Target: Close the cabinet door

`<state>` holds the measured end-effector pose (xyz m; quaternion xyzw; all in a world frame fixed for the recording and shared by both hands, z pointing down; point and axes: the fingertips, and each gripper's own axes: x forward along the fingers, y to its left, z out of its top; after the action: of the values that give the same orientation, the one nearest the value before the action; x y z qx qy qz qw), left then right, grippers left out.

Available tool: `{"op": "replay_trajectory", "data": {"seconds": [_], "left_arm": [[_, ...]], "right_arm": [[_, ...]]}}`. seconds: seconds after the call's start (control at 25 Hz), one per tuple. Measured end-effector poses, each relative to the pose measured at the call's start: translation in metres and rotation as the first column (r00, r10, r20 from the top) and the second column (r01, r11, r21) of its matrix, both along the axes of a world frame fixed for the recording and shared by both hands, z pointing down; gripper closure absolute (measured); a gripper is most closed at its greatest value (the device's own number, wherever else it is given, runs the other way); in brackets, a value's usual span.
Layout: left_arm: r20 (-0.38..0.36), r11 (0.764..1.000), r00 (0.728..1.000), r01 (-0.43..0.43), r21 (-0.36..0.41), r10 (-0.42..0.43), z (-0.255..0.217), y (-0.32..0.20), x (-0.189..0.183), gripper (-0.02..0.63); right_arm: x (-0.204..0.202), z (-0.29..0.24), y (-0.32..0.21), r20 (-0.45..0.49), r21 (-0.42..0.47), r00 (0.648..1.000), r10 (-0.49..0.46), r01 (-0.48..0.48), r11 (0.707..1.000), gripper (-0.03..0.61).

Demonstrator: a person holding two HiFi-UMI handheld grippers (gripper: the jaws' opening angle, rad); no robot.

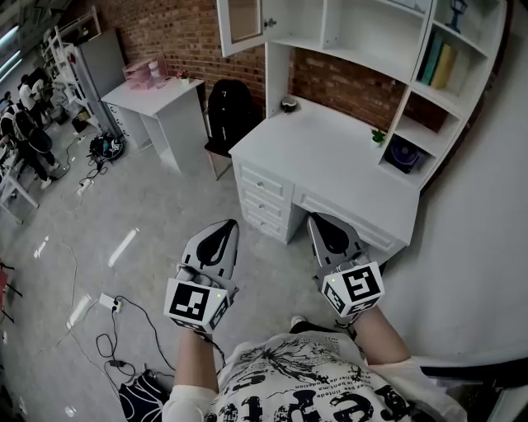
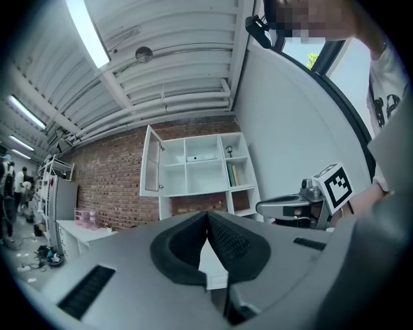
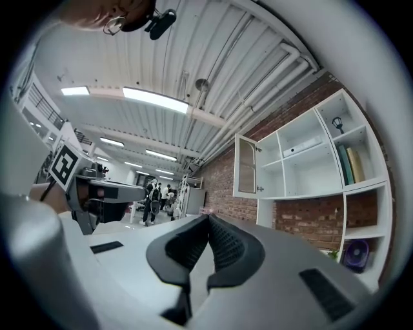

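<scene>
While left gripper (image 1: 224, 227) and right gripper (image 1: 323, 221) sit pressed together, cabinet door (image 1: 243, 21) open, desk (image 1: 330, 148) in between

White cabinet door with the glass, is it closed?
No, the white glass-paned cabinet door stands swung out from the white shelf unit.

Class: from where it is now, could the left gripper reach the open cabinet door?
Probably not yet. The left gripper, shut and empty, hangs over the floor short of the desk, while the cabinet door stands open above the desk's left end. Nothing blocks the way; stepping closer should do.
</scene>
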<state>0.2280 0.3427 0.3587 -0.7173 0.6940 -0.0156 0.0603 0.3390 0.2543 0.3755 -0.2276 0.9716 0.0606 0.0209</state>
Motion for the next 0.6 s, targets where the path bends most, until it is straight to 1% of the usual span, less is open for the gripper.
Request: {"op": "replay_trajectory", "data": {"seconds": [0.04,0.08,0.12,0.16,0.2,0.28,0.48,0.6], "left_arm": [[-0.012,1.0,1.0,0.001,0.014,-0.001,0.0,-0.001,-0.003,0.6],[-0.027,0.999,1.0,0.007,0.034,-0.006,-0.002,-0.002,-0.006,0.573],[-0.04,0.998,0.999,0.019,0.056,-0.017,-0.004,-0.004,-0.011,0.348],[-0.05,0.997,0.998,0.038,0.074,-0.034,-0.005,-0.006,-0.017,0.24],[-0.057,0.995,0.997,0.059,0.086,-0.054,-0.006,-0.008,-0.024,0.239],[-0.059,0.993,0.995,0.087,0.085,-0.082,-0.005,-0.014,-0.04,0.239],[-0.01,0.994,0.994,0.109,0.025,-0.108,0.008,-0.043,-0.077,0.239],[0.008,0.991,0.991,0.134,-0.001,-0.134,0.02,-0.075,-0.104,0.239]], "right_arm": [[-0.003,0.0,-0.001,0.008,-0.006,1.0,-0.002,0.002,1.0,0.565],[-0.007,0.001,-0.003,0.011,-0.013,1.0,-0.001,0.001,1.0,0.565],[-0.01,0.003,-0.006,0.01,-0.021,1.0,-0.001,0.001,1.0,0.565],[-0.015,0.005,-0.01,0.007,-0.029,1.0,-0.001,0.002,1.0,0.563],[-0.019,0.007,-0.014,0.005,-0.038,1.0,-0.005,0.005,0.999,0.563],[-0.031,0.011,-0.023,0.005,-0.051,1.0,-0.014,0.014,0.999,0.563],[-0.073,0.025,-0.056,-0.002,-0.074,0.999,-0.044,0.043,0.996,0.563],[-0.107,0.036,-0.09,0.003,-0.089,0.997,-0.076,0.076,0.993,0.563]]}}
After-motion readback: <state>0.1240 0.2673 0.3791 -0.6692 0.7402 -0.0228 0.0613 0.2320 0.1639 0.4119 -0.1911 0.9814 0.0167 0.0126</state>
